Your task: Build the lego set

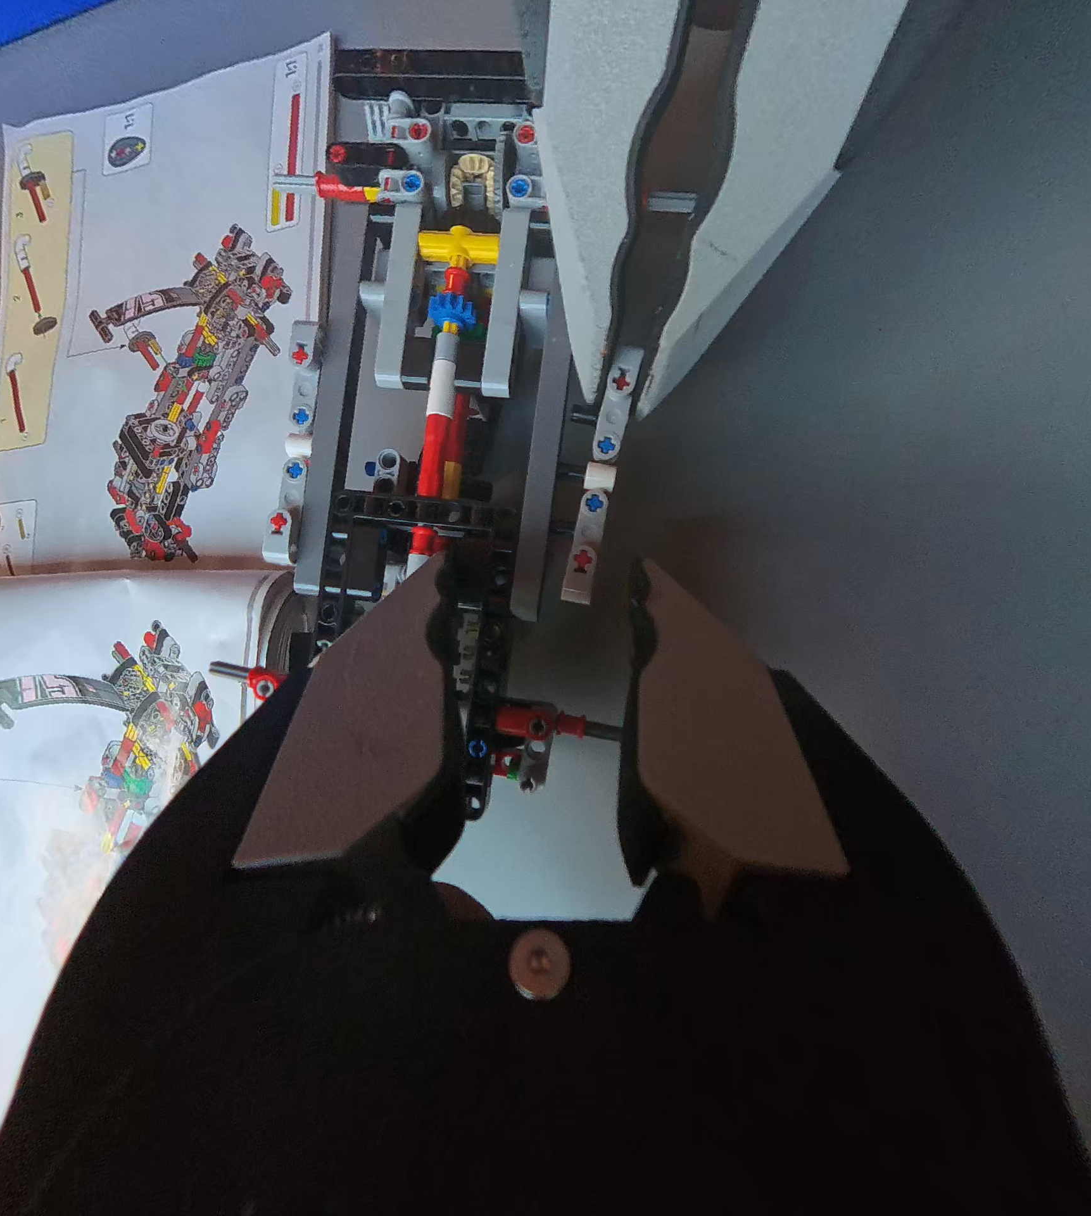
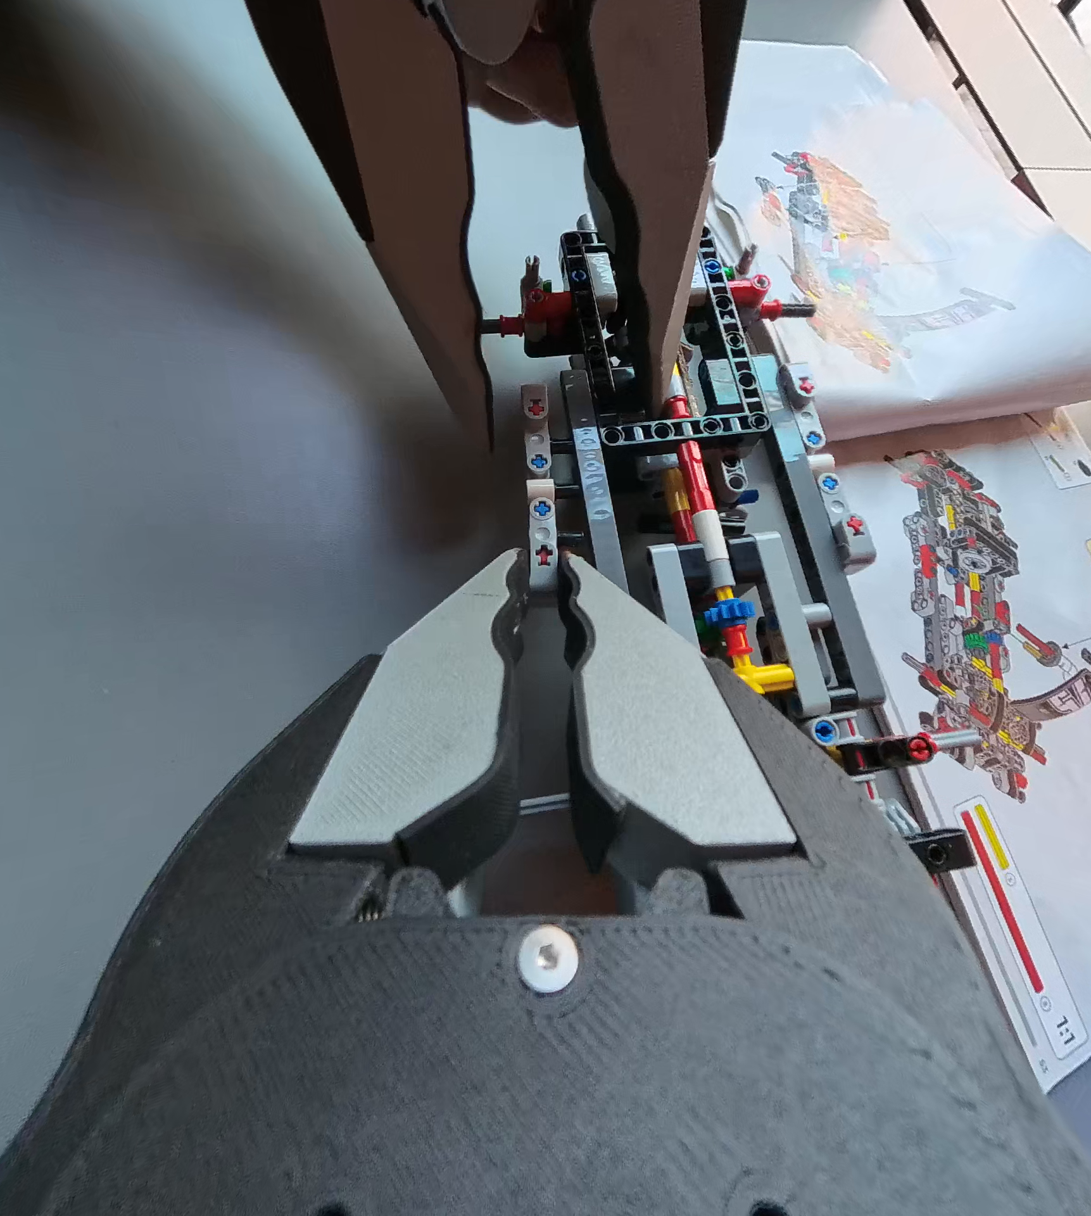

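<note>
My right jaws [image 2: 546,566] are clenched on the end of a light grey beam [image 2: 542,526] on the model's [image 2: 713,500] side. My left jaws [image 1: 539,572] stand released, straddling the model's black frame [image 1: 483,658] (neither pad pressing it), beside the open booklet [image 1: 135,342] on the surface [image 1: 924,460].

Model [image 2: 713,526] between booklet [image 2: 990,592] and bare table [image 2: 167,460]
</note>
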`<state>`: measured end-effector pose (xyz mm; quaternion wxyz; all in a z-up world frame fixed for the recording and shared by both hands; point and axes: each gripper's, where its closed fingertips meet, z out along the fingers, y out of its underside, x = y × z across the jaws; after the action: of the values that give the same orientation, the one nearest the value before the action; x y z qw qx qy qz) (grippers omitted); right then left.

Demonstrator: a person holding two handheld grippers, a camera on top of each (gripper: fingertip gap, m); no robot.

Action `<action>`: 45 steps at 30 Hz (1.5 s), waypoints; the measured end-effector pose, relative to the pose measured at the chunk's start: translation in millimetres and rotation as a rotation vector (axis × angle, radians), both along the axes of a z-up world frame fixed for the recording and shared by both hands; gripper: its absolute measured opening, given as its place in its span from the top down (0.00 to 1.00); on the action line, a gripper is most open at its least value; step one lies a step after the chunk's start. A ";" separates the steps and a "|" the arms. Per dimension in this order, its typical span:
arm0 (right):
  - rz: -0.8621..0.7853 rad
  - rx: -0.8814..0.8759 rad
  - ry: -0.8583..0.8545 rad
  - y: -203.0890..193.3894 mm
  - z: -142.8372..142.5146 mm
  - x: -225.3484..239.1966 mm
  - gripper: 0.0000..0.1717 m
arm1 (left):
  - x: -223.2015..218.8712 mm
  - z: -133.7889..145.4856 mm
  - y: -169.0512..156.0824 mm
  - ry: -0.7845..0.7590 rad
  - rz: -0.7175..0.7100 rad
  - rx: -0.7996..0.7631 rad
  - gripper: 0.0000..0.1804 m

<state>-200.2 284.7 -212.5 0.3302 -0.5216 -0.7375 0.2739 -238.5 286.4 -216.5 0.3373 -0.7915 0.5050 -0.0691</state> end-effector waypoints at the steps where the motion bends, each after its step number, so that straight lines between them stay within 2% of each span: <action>1: -0.001 0.001 0.003 0.6 0.1 -0.1 0.96 | 0.2 0.2 0.9 -0.011 0.007 -0.003 0.72; 5: -0.005 -0.012 0.010 2.5 0.3 -0.2 0.96 | -2.2 1.2 4.9 -0.016 0.016 0.014 0.78; 19: -0.027 0.034 0.000 5.0 -1.8 -0.3 0.96 | -2.4 1.5 6.5 -0.020 0.038 -0.025 0.79; 23: -0.057 -0.029 -0.036 8.6 -7.1 -0.5 0.97 | -4.3 2.7 10.1 -0.052 0.073 -0.079 0.81; 28: -0.033 -0.020 -0.044 11.8 -3.1 1.0 0.96 | -2.7 2.4 10.3 -0.041 0.070 -0.042 0.80; 34: 0.006 -0.032 -0.112 15.6 -2.0 0.5 0.96 | -0.6 0.6 8.0 -0.027 0.062 -0.015 0.74; 38: 0.032 -0.038 -0.151 15.6 -1.7 0.7 0.96 | -3.0 1.7 13.0 -0.030 0.090 0.014 0.80; 42: 0.039 -0.080 -0.140 17.9 -3.6 0.8 0.96 | -2.3 1.7 13.0 -0.045 0.098 0.015 0.80; 45: 0.053 -0.049 -0.121 19.1 -1.3 0.6 0.96 | -2.0 1.5 12.9 -0.041 0.097 0.021 0.79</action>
<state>-199.7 303.9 -213.8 0.2649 -0.5254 -0.7627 0.2685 -240.5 299.3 -215.0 0.3588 -0.8098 0.4599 -0.0635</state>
